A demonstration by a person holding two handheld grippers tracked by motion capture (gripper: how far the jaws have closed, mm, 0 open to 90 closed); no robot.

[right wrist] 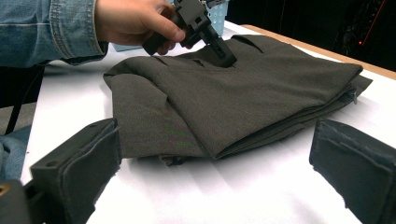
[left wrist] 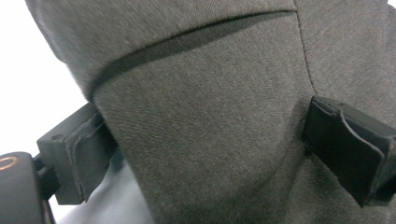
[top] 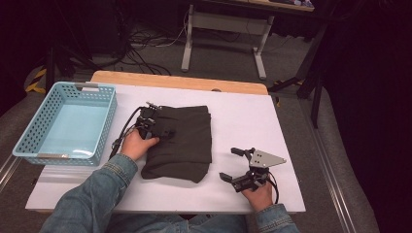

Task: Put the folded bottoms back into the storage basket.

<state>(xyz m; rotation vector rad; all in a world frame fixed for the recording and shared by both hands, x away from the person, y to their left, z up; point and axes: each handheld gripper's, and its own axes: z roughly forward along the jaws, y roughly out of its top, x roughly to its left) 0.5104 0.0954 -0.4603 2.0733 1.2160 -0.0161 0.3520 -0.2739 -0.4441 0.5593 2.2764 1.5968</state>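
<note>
From the high view I see the folded dark grey trousers [top: 180, 143] lying near the middle of the white table [top: 243, 121], with a light blue perforated basket [top: 68, 124] standing well apart at the table's left edge. My left gripper [top: 163, 130] rests on the upper left part of the trousers, its hand [top: 138, 144] just beside the garment's left edge; from here I cannot tell how far its jaws are spread. My right gripper [top: 233, 164] sits on bare table to the right of the trousers, near their lower right corner but not touching, and its 2 jaws stand wide apart with nothing between them. In the left gripper view, the 2 black jaws are spread wide and the grey cloth [left wrist: 205, 135] fills the gap between them, lying against the inner faces of both; a seam and a folded edge cross the fabric above, and a patch of white table shows at the left. In the right gripper view, the 2 jaws rise wide apart at the bottom corners with only white table between them; beyond lie the trousers [right wrist: 243, 98], folded in several layers, and the left gripper [right wrist: 222, 51] presses its tips down onto their top layer, gripped by the hand [right wrist: 135, 21] in a denim sleeve [right wrist: 46, 28].
</note>
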